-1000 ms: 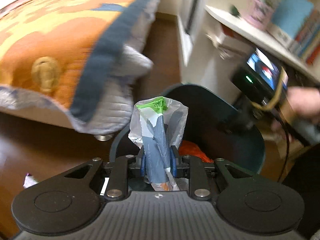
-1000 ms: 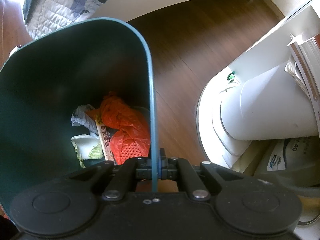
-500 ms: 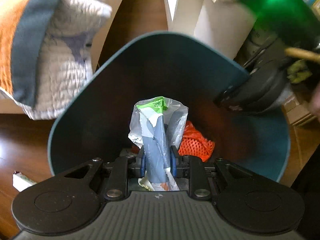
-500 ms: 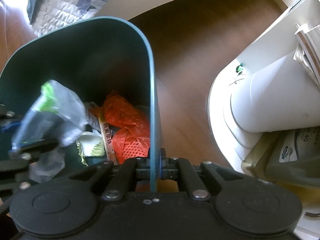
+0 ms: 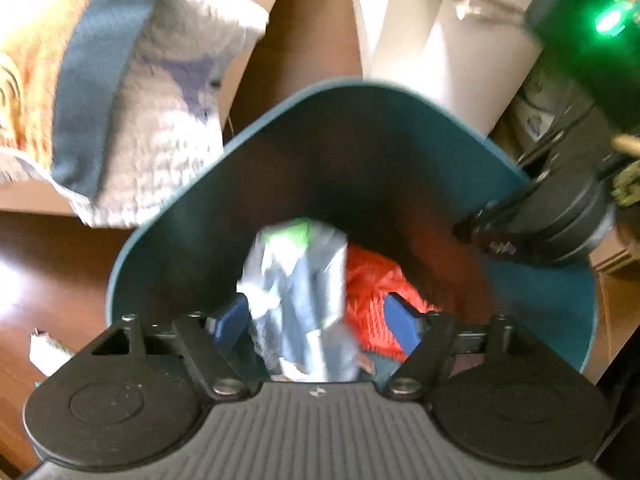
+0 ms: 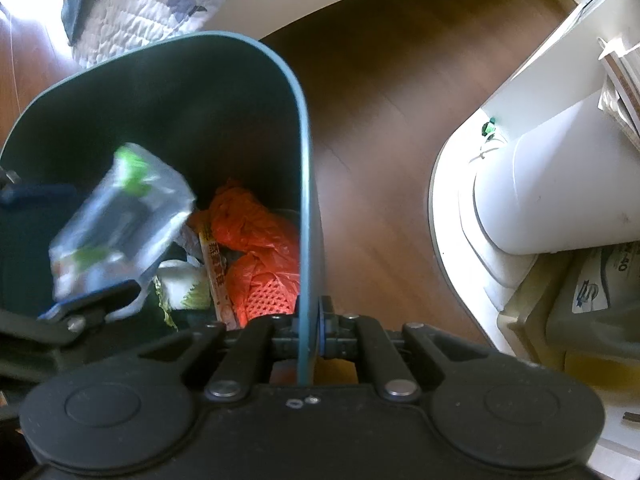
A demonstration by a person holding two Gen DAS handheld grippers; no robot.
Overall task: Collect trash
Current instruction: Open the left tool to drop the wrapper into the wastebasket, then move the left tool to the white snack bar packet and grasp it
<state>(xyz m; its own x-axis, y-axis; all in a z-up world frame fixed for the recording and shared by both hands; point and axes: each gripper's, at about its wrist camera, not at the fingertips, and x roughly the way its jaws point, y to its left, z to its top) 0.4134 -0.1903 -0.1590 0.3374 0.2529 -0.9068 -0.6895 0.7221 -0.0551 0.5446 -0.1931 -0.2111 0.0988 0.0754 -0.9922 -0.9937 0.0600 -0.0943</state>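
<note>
Orange netting (image 6: 264,292) beside chopstick sleeve (image 6: 214,272), right view only.

You had a quilt (image 5: 160,92) hanging off the bed's edge above a brown wood floor (image 6: 400,120). Across the floor from it sat a white cylinder (image 6: 560,188) on a white base, with a cardboard box (image 6: 568,320) just beside it and stacked papers (image 6: 620,76) above.

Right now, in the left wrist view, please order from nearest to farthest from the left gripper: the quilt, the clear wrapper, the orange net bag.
1. clear wrapper: between the opening jaws of the left gripper.
2. orange net bag: just beyond, right, inside the bin.
3. quilt: far, upper left.
</note>
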